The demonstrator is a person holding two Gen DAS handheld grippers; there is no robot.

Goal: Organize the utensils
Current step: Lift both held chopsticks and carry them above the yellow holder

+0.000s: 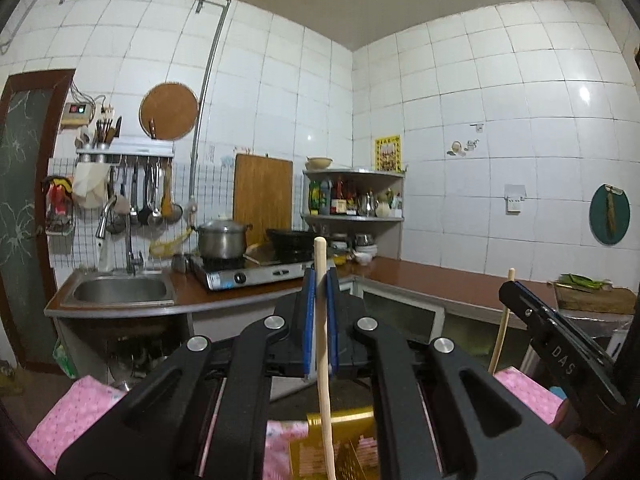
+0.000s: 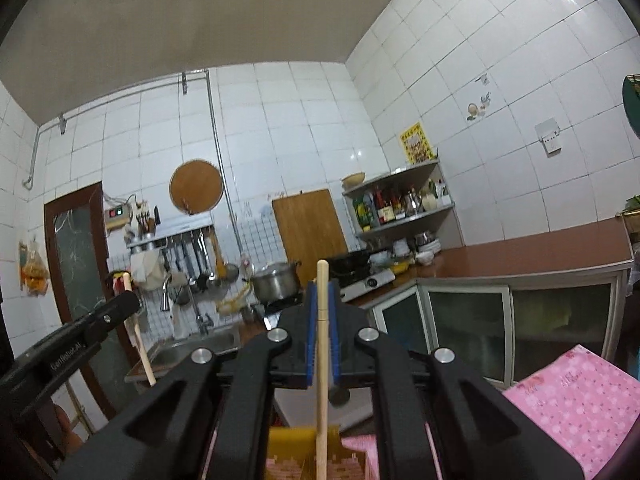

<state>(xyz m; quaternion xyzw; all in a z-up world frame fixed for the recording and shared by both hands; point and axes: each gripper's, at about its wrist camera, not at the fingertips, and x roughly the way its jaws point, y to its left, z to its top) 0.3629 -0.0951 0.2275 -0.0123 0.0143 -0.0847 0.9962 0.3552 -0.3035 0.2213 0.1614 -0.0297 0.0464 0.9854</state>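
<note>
My left gripper (image 1: 319, 276) is shut on a pale wooden stick (image 1: 323, 344), a utensil handle that stands upright between the blue pads; its lower end drops into a yellow slotted basket (image 1: 340, 448). My right gripper (image 2: 323, 292) is shut on a second wooden stick (image 2: 322, 360), also upright, its lower end in the yellow basket (image 2: 304, 452). The right gripper with its stick (image 1: 502, 328) shows at the right of the left wrist view. The left gripper with its stick (image 2: 138, 332) shows at the left of the right wrist view.
A pink patterned cloth (image 1: 80, 412) covers the table under both grippers. Across the room a brown counter (image 1: 420, 276) carries a steel sink (image 1: 120, 290), a gas stove (image 1: 256, 272) with a pot (image 1: 222, 238), and a corner shelf (image 1: 354, 196) of bottles.
</note>
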